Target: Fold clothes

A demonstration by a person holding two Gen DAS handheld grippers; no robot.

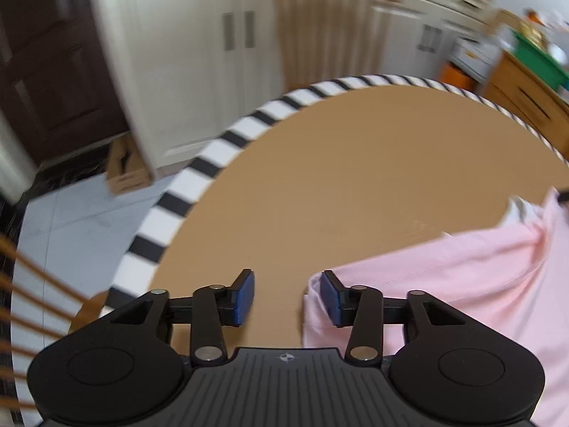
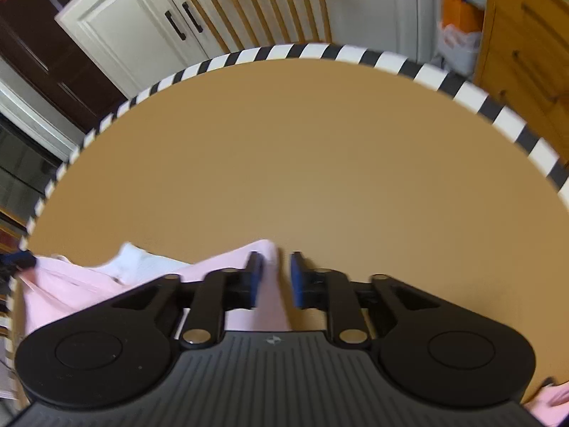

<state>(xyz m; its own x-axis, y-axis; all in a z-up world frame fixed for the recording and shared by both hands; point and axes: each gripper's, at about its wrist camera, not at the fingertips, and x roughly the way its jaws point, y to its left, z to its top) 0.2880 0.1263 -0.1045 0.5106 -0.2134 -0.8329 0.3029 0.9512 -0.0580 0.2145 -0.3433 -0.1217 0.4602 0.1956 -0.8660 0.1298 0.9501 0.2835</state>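
Broadly, a round tan table [image 2: 284,142] with a black-and-white striped rim filled both views, a wooden spindle-back chair [image 2: 256,3] standing beyond its far edge. On its near side lay a pink garment [image 1: 462,277] with some white fabric showing. Over the garment's edge, the left gripper [image 1: 287,297] hung with jaws wide and nothing clamped. A pink fold rose between the right gripper's [image 2: 277,277] narrow jaws, seemingly unpinched, though blur made it uncertain.
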